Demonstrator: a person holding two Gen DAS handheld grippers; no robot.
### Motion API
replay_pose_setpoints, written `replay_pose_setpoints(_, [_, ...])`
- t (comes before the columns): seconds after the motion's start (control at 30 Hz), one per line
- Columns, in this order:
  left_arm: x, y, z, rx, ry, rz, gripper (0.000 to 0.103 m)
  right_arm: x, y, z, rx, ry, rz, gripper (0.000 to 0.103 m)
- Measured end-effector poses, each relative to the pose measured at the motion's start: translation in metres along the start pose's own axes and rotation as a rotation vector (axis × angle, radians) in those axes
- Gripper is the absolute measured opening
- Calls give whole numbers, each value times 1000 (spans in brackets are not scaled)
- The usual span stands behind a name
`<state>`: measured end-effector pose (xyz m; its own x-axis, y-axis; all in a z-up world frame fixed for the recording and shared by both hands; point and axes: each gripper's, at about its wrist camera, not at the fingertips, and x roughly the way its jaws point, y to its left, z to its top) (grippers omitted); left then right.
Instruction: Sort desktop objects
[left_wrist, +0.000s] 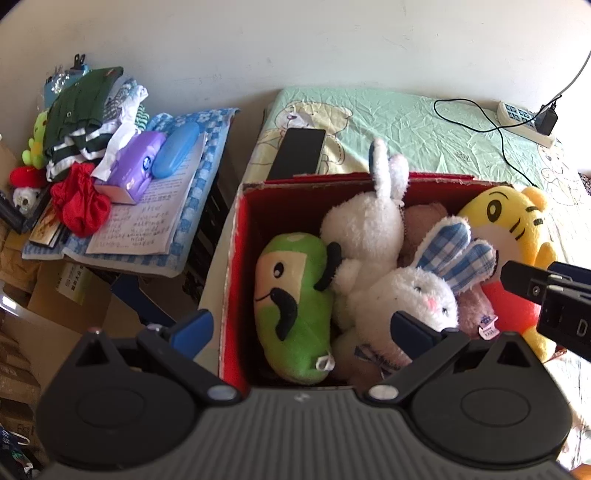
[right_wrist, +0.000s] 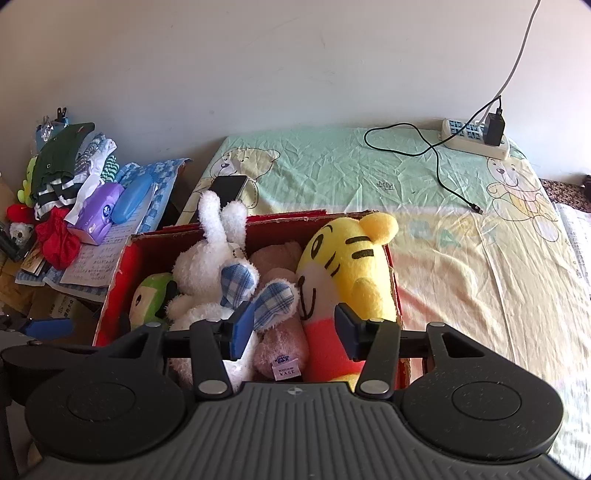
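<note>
Blue-padded fingers of the left hand-held gripper (left_wrist: 308, 330) sit spread wide over the near edge of the red cardboard box (left_wrist: 236, 258), released, holding nothing. One finger hangs outside the box's left wall, the other is above the small white bunny with blue checked ears (left_wrist: 417, 295).

Over on the other camera, the right hand-held gripper (right_wrist: 293, 328) is also released, its two blue pads apart and hovering over the box's near right part, with the pink plush (right_wrist: 282, 345) showing between them. Nothing is pinched there.

Inside the box, the toys are packed tight: a green moustached plush (left_wrist: 295, 306) lies against the left wall, a big white rabbit (left_wrist: 365, 225) sits at the middle with its ears poking above the back rim, and the yellow tiger plush (right_wrist: 347, 266) leans on the right wall, its head above the rim.

Behind the box, on the bear-print bed sheet (right_wrist: 332, 162), a black phone (left_wrist: 297, 153) lies just past the back rim. Far behind and to the right of the box, a white power strip (right_wrist: 476, 138) holds a black charger whose cable trails loose across the sheet.

Left of the box, a cluttered side table carries a purple tissue pack (left_wrist: 135, 168), a blue case (left_wrist: 175, 147), a red cloth (left_wrist: 79, 205) and written papers (left_wrist: 140, 221).
</note>
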<state>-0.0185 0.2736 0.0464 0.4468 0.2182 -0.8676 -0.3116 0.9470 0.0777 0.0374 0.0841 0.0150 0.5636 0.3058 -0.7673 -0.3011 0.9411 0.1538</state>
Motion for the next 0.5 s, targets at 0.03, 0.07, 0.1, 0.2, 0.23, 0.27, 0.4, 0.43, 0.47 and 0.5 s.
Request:
replay_pose_setpoints(0.03, [0,0,-1,0,5,-4,102,-1,0,-1,2,4,3,53])
replay_pose_setpoints(0.07, [0,-1,-3,0,8,-11,102,-1,-1,-2,4,7,6,53])
replay_pose_setpoints(0.1, [0,-1,-4,1,11,-16,102,-2,-1,-3,4,8,10,53])
replay_pose_setpoints(0.2, [-1,-4,-9,3,23,-31,102,-6,-2,-7,3,10,16,53])
replay_pose_setpoints(0.23, [-2,-5,-10,4,27,-38,102,-7,-2,-8,4,10,17,53])
replay_pose_setpoints(0.27, [-3,-6,-11,8,30,-44,102,-8,-3,-8,5,10,17,53])
replay_pose_setpoints(0.4, [-6,-12,-12,30,40,-44,102,-10,-6,-10,9,12,7,53])
replay_pose_setpoints(0.43, [-6,-13,-12,31,44,-51,102,-10,-7,-10,14,11,5,53])
replay_pose_setpoints(0.47, [-6,-13,-12,31,49,-55,102,-11,-7,-10,18,9,4,53])
replay_pose_setpoints(0.5, [-6,-14,-13,31,52,-56,102,-12,-8,-11,22,8,3,53])
